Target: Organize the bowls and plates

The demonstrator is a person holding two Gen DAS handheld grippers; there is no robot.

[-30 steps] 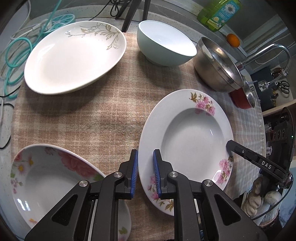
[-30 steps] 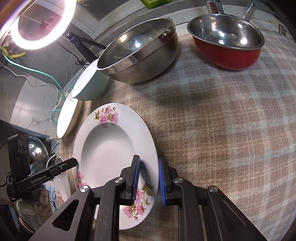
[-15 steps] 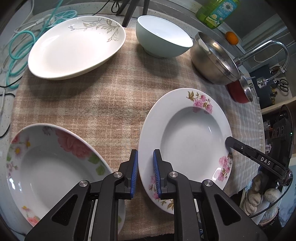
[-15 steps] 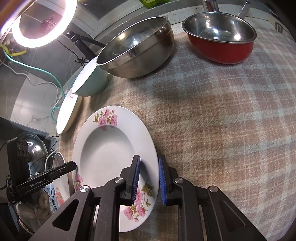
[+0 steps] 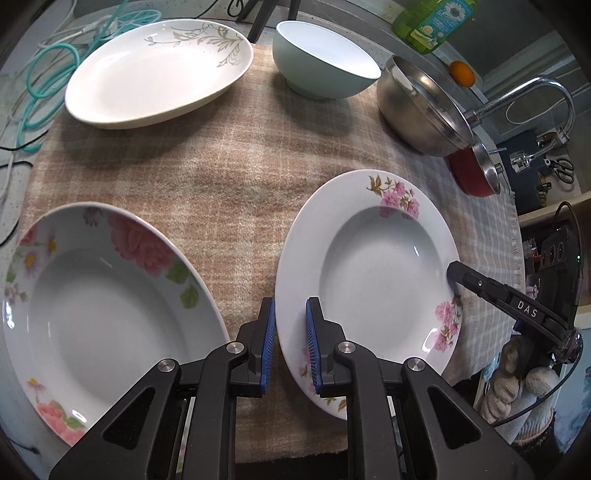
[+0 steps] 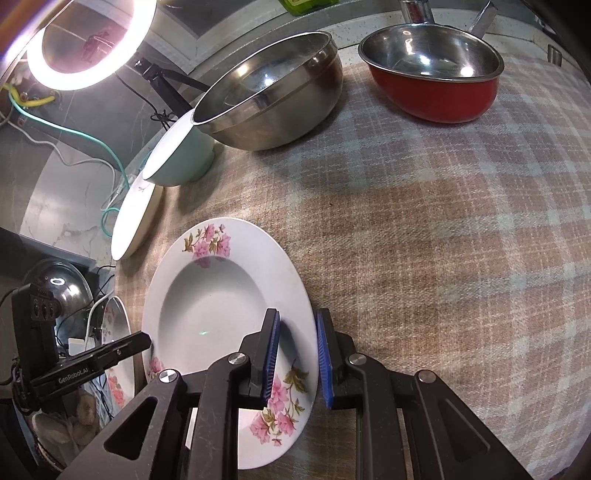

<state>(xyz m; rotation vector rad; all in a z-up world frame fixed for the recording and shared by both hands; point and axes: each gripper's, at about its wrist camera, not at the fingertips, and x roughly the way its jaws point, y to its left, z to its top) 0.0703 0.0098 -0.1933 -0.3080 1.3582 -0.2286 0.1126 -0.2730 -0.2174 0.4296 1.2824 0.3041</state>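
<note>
A deep white plate with pink flower sprays (image 5: 369, 280) hangs slightly tilted just above the checked cloth, held from both sides. My left gripper (image 5: 291, 325) is shut on its left rim, and my right gripper (image 6: 297, 354) is shut on the opposite rim. The right gripper's upper fingers (image 5: 480, 286) show on the far rim in the left wrist view. In the right wrist view the same plate (image 6: 214, 306) fills the lower left. A larger rose-patterned plate (image 5: 103, 295) lies to the left, close to the held plate's edge.
At the back stand a white oval plate with gold leaves (image 5: 155, 74), a mint bowl (image 5: 325, 62), a steel bowl (image 6: 273, 99) and a red pot (image 6: 436, 74). A green soap bottle (image 5: 432, 22), a faucet (image 5: 535, 96) and cables (image 5: 40, 85) border the cloth.
Both grippers have carried the pink-flowered plate toward the near edge. The rose-patterned plate has come much further into the left wrist view and the back dishes have slid away.
</note>
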